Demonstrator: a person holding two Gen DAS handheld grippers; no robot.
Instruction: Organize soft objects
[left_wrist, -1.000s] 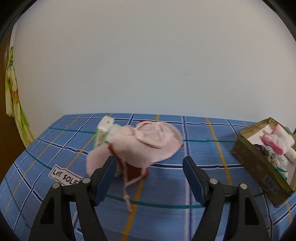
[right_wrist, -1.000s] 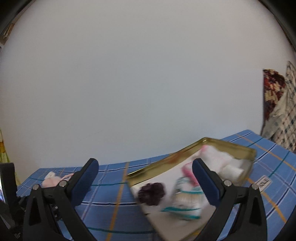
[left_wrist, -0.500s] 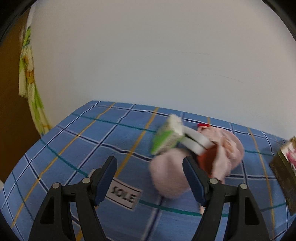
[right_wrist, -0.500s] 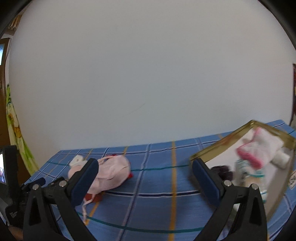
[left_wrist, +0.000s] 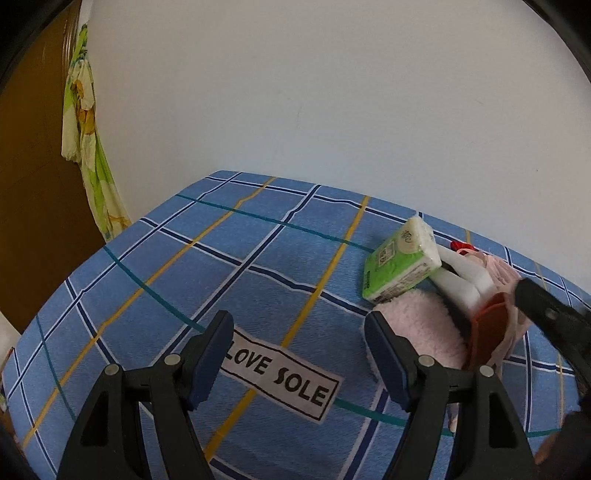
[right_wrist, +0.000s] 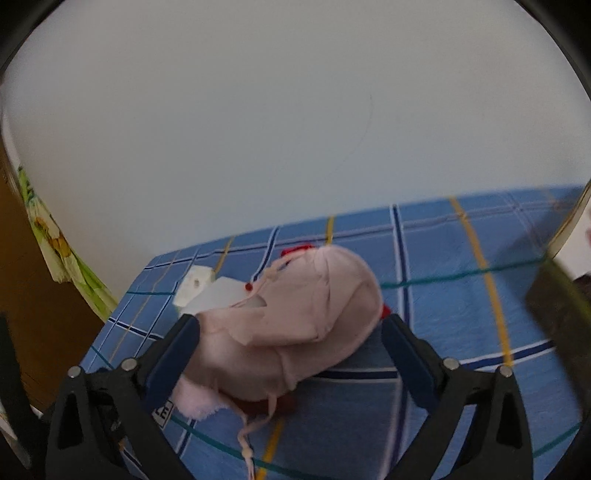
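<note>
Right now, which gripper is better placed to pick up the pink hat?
Right. The right gripper is open with the pink hat between its fingers; the left gripper faces bare cloth.

pink hat (right_wrist: 295, 317) between open right gripper (right_wrist: 291, 347) jaws

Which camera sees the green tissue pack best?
The left wrist view: the green tissue pack shows its whole printed face, propped on the pile. The right wrist view shows only its white end behind the pink hat.
</note>
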